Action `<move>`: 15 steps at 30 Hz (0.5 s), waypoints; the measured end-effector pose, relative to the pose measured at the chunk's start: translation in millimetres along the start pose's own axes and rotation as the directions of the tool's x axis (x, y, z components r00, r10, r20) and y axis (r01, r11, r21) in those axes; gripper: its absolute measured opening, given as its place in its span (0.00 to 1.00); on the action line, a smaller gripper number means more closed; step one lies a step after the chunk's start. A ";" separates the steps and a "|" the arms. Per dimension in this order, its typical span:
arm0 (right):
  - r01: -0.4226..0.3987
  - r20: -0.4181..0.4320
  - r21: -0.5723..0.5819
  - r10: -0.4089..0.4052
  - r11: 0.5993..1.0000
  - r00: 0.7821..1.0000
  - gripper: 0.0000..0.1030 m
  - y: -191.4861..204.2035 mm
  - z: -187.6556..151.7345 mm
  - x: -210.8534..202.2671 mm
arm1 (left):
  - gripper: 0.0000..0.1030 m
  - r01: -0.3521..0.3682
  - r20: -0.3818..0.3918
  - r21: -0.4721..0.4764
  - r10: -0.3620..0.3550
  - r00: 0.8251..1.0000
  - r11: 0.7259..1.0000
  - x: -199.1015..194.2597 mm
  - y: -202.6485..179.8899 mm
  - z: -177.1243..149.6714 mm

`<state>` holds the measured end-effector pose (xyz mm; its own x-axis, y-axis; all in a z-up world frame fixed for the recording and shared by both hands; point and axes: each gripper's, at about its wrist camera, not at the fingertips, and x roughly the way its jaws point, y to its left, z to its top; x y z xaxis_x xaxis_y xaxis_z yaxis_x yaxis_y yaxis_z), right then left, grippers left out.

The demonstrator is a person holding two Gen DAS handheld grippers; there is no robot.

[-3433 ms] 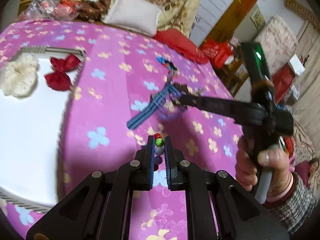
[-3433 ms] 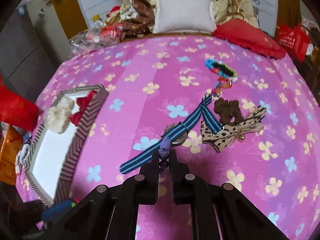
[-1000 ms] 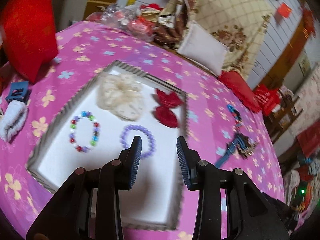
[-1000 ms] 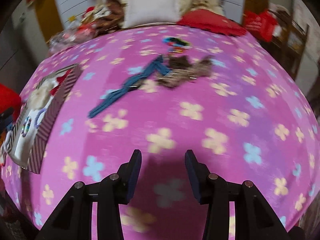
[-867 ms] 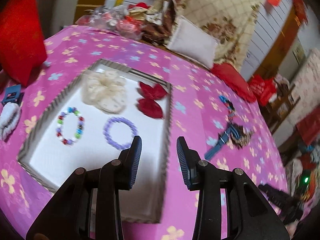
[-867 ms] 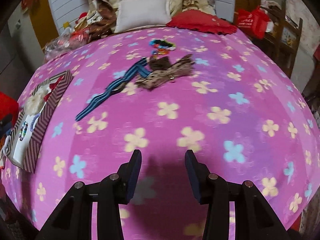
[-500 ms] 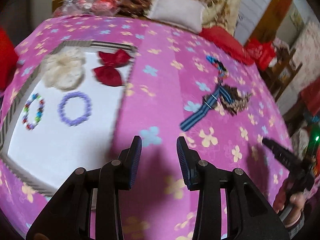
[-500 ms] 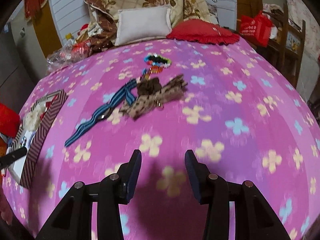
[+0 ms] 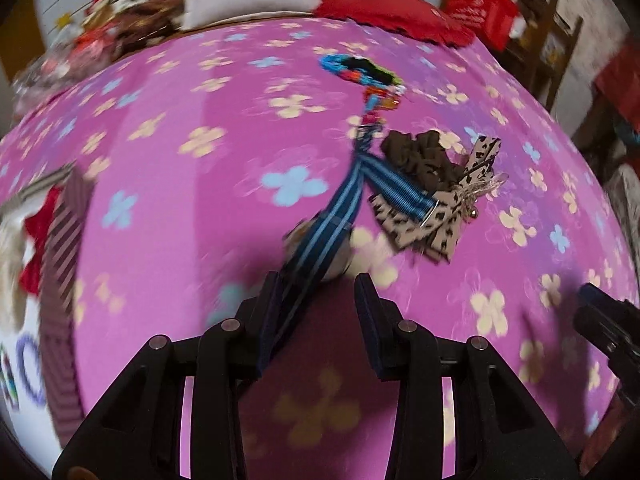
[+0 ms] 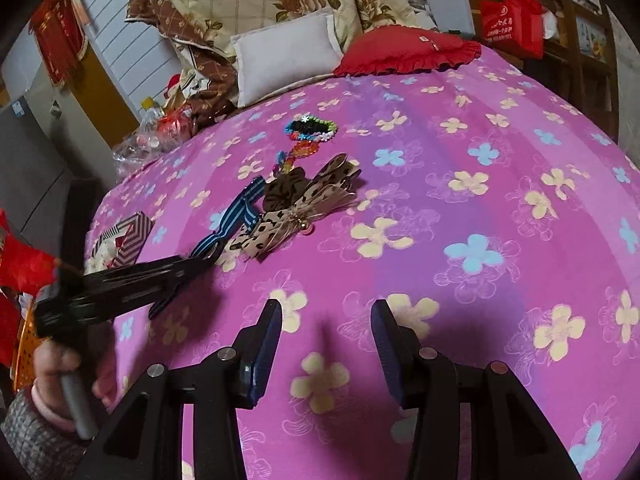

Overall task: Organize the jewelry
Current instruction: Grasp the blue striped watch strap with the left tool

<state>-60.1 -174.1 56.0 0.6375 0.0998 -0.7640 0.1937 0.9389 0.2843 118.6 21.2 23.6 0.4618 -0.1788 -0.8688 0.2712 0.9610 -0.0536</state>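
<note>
The left tool (image 9: 316,296) is spread open just above the pink flowered bed cover (image 9: 192,208), its 2 fingers straddling the near stretch of a blue striped ribbon (image 9: 340,208). The ribbon runs close along the inner face of the left finger, but nothing is clamped. In the right wrist view the same tool (image 10: 200,264) reaches in from the left with its tip at the ribbon's lower part, held by a hand (image 10: 60,372) in a grey knitted sleeve.

The right tool (image 10: 326,320) is also open and empty, hovering over bare cover well short of the jewelry.

The ribbon (image 10: 236,216) lies stretched across the bed and folds back on itself at its far end. Just right of it sit a dark brown scrunchie (image 9: 420,156) and a leopard-print bow (image 9: 436,216), touching each other, with the ribbon's short folded arm lying over the bow. Beyond them a multicoloured beaded bracelet (image 9: 356,68) lies with a short colourful chain trailing toward the ribbon.

At the left edge of the left wrist view, a striped-rim tray (image 9: 60,240) holds a red bow (image 9: 38,240), a cream scrunchie (image 9: 8,264), a purple bead bracelet (image 9: 30,372) and a multicoloured bead bracelet (image 9: 8,380). The view is motion-blurred.

A white pillow (image 10: 288,56) and a red cushion (image 10: 408,52) lie at the far end of the bed.
</note>
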 end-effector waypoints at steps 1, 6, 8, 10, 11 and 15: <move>-0.001 -0.004 0.003 0.001 1.000 1.000 0.43 -0.9 0.2 1.6 | 0.48 -0.014 0.011 0.020 0.014 1.000 1.000 3.6 -3.1 3.6; 0.006 -0.019 0.001 -0.006 1.000 1.000 0.43 -0.9 -0.1 6.4 | 0.54 -0.064 0.033 0.073 0.062 0.998 0.995 17.1 -8.9 13.3; 0.010 -0.023 -0.003 -0.010 1.000 1.000 0.43 0.0 -0.5 8.2 | 0.54 -0.061 0.020 0.070 0.059 0.998 0.996 17.9 -6.2 15.9; 0.010 -0.022 -0.001 -0.010 1.000 1.000 0.43 0.5 -1.2 8.2 | 0.54 -0.042 0.054 0.049 0.040 0.998 0.998 8.2 -1.0 17.6; 0.010 -0.023 0.003 -0.010 1.000 1.000 0.43 -0.1 -1.1 8.6 | 0.54 -0.045 0.070 0.043 0.042 0.997 0.998 3.8 2.1 18.8; 0.005 -0.040 0.011 -0.005 1.000 0.999 0.43 -0.5 -1.5 13.5 | 0.54 -0.076 0.056 0.087 0.072 0.996 0.993 9.1 6.0 28.8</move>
<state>-52.7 -172.7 44.7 0.6066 0.1081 -0.7877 0.2053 0.9358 0.2865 148.8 19.3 29.6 0.5266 -0.1209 -0.8414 0.3074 0.9499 0.0559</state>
